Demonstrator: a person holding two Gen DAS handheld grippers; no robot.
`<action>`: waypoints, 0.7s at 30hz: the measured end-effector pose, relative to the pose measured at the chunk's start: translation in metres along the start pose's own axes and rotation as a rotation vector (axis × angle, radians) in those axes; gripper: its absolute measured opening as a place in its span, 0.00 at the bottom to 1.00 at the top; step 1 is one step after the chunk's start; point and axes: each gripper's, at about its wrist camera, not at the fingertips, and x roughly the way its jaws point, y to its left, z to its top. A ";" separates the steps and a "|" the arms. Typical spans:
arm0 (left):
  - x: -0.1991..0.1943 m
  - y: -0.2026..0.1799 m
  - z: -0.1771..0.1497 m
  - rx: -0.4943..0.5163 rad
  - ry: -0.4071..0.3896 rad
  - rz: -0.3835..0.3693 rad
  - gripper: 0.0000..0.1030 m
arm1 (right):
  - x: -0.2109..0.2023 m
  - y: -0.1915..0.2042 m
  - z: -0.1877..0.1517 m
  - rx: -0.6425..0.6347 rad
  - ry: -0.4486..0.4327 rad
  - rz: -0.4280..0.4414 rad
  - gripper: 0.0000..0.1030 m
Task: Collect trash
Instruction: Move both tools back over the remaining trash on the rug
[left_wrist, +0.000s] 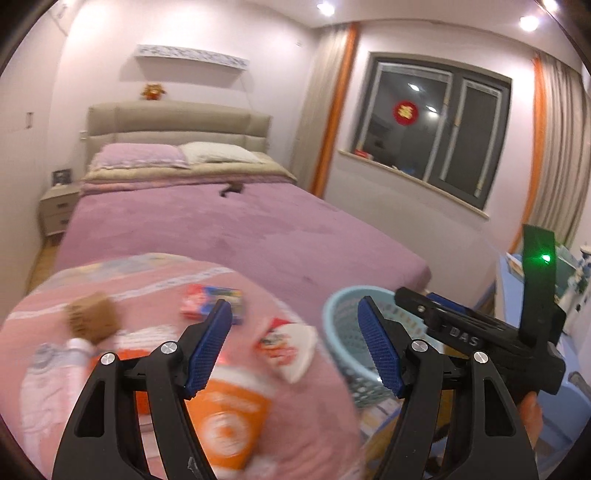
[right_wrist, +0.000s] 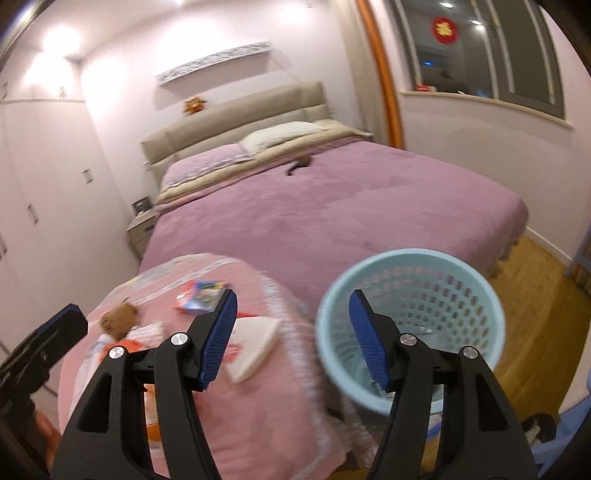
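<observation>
Trash lies on a pink quilt (left_wrist: 155, 273) at the foot of the bed: an orange paper cup (left_wrist: 231, 417), a white and red wrapper (left_wrist: 291, 345), a red and blue packet (left_wrist: 212, 302), a crumpled brown paper (left_wrist: 92, 317) and a plastic bottle (left_wrist: 70, 354). A pale blue mesh basket (right_wrist: 410, 321) stands to the right of the quilt. My left gripper (left_wrist: 295, 343) is open and empty above the cup and wrapper. My right gripper (right_wrist: 291, 336) is open and empty between the wrapper (right_wrist: 255, 343) and the basket. The packet (right_wrist: 203, 295) and brown paper (right_wrist: 118, 319) lie farther left.
A purple bed (left_wrist: 236, 229) with pillows fills the middle. A nightstand (left_wrist: 59, 206) stands at its left. A small dark object (left_wrist: 232, 189) lies on the bed. Wood floor (right_wrist: 535, 314) shows to the right. The right gripper's body (left_wrist: 480, 332) appears in the left wrist view.
</observation>
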 end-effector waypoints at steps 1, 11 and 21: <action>-0.008 0.011 -0.001 -0.012 -0.007 0.022 0.67 | -0.001 0.013 -0.003 -0.021 0.003 0.018 0.58; -0.050 0.096 -0.022 -0.133 -0.010 0.209 0.70 | 0.013 0.085 -0.033 -0.124 0.088 0.120 0.58; -0.020 0.161 -0.070 -0.240 0.146 0.282 0.71 | 0.040 0.112 -0.077 -0.113 0.233 0.163 0.75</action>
